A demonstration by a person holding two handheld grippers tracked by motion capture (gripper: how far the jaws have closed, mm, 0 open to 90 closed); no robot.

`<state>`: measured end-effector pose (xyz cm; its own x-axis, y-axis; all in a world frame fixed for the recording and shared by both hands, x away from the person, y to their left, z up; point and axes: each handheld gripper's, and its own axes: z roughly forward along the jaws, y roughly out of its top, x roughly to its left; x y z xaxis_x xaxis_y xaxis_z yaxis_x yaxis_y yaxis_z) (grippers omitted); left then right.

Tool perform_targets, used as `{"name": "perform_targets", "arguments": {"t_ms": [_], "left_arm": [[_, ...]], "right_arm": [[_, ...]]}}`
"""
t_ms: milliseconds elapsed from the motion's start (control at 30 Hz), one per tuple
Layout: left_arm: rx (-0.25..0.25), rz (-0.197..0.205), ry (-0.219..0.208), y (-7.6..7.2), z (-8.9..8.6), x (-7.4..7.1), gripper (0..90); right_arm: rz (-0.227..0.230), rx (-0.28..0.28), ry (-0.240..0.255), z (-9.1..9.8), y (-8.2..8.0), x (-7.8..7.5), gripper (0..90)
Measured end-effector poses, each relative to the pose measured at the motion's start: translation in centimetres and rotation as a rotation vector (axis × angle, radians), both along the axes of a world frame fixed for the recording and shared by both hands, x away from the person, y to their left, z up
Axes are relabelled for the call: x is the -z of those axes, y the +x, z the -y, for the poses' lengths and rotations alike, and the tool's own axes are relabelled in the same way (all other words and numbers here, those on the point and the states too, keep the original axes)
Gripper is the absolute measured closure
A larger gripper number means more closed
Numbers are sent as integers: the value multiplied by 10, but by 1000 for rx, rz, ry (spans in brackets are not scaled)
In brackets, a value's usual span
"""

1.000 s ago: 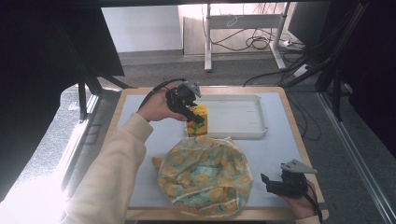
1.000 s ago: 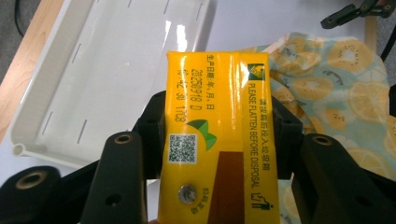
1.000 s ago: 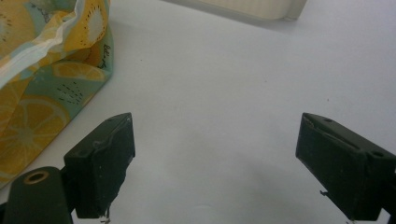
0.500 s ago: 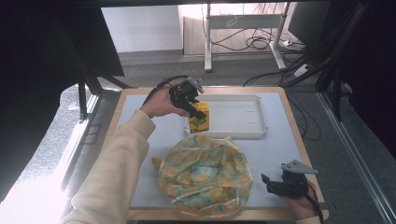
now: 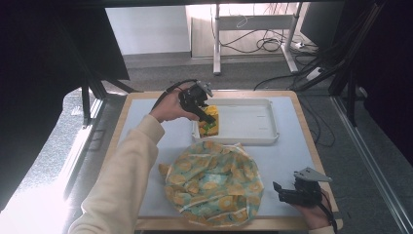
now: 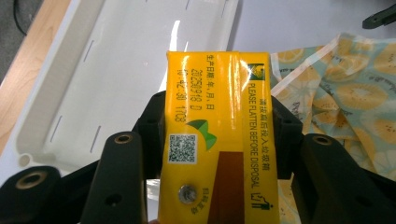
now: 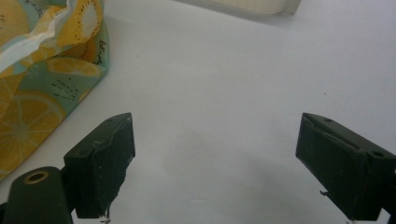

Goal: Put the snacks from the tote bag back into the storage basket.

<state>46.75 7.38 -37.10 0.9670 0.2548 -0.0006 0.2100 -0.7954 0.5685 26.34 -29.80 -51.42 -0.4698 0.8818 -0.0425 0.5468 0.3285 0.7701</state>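
The left gripper (image 5: 207,116) has carried the yellow drink carton (image 5: 211,121) away from the counter (image 5: 292,146) surface near the cloth and over the white tray (image 5: 253,127), sinking toward its left end; a second ago the carton hung just short of the tray's near rim. The right gripper (image 5: 285,192) has not budged at the near right corner. Count it up: one carton, one tray, one lemon-print cloth bag (image 5: 212,183), two grippers. In the left gripper view the carton (image 6: 217,135) is clamped between the black jaws, pads pressing on both of its narrow sides, its long axis running along the jaws and away from the hand, the far end out over the tray (image 6: 116,56) floor, the printed face with the QR code turned up to the camera. Whether it touches the tray yet, I cannot tell. The right gripper (image 7: 215,154) stands wide apart with nothing between its jaws, bare counter beneath, the bag (image 7: 37,70) just beside its left jaw.
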Motion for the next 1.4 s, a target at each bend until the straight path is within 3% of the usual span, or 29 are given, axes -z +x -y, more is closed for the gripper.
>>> {"name": "perform_targets", "arguments": {"t_ms": [467, 767, 1400], "left_arm": [[7, 16, 34, 13, 4, 11, 525], [35, 23, 33, 24, 7, 21, 524], [68, -8, 49, 42, 10, 55, 524]], "right_arm": [[1, 4, -5, 0, -2, -1, 119], [0, 12, -2, 2, -2, -1, 119], [-9, 15, -4, 3, 0, 2, 118]]}}
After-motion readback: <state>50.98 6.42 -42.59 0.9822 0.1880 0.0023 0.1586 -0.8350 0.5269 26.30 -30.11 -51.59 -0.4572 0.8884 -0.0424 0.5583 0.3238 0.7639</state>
